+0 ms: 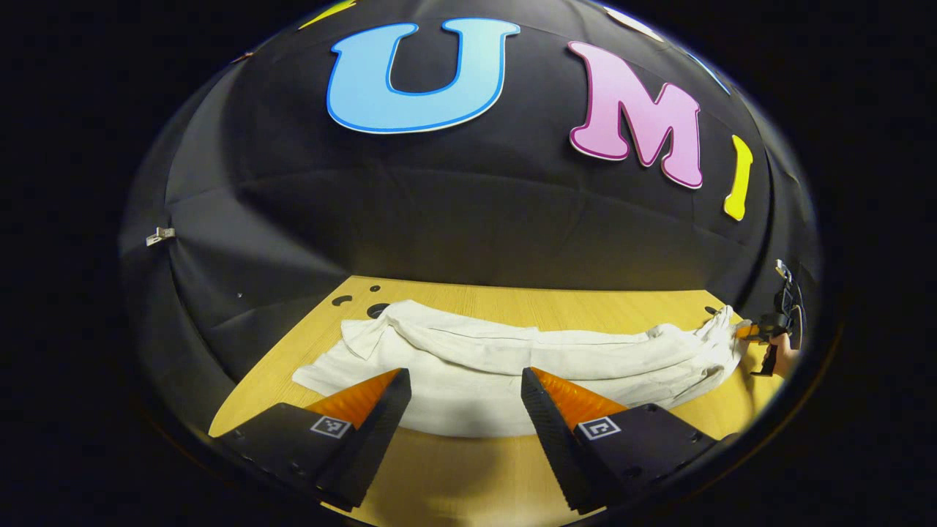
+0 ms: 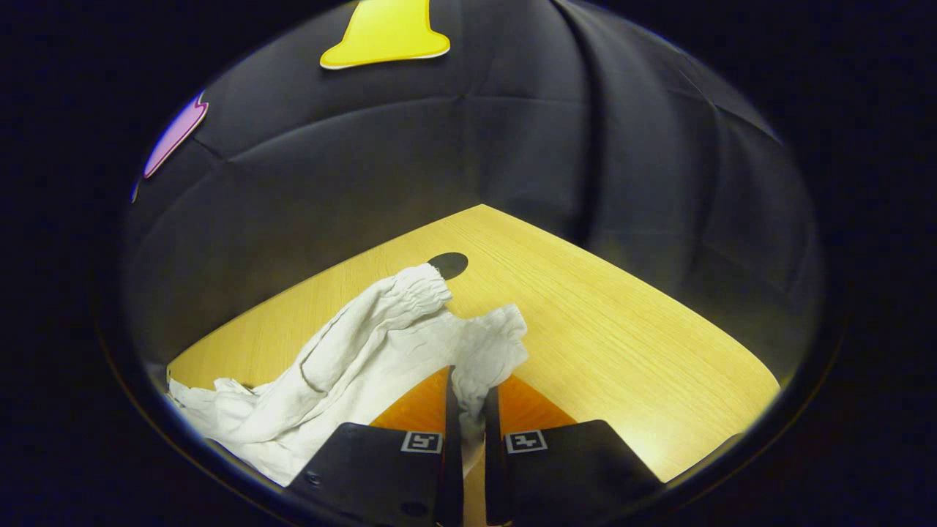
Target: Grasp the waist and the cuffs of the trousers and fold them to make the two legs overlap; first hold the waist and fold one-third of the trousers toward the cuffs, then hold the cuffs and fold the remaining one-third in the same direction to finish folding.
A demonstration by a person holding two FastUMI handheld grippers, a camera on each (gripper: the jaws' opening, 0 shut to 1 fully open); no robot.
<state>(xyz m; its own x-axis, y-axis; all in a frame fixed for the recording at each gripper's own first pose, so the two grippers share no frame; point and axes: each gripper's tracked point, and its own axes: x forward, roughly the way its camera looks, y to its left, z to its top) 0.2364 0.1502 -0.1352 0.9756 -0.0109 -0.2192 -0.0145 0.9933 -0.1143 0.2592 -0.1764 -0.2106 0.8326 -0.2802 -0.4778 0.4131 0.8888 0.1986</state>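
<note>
- Lying on the table (image 1: pixel 468 468), the white trousers (image 1: pixel 512 359) stretch sideways.
- Left gripper (image 1: pixel 463 391): fingers spread wide, grasping nothing.
- Right gripper (image 2: pixel 468 391): fingers pinching the gathered waist (image 2: pixel 487 348).

A light wooden table (image 1: pixel 468 468) (with dark round holes toward eleven o'clock) carries crumpled white cloth trousers (image 1: pixel 512 366) lying lengthwise across it.
</note>
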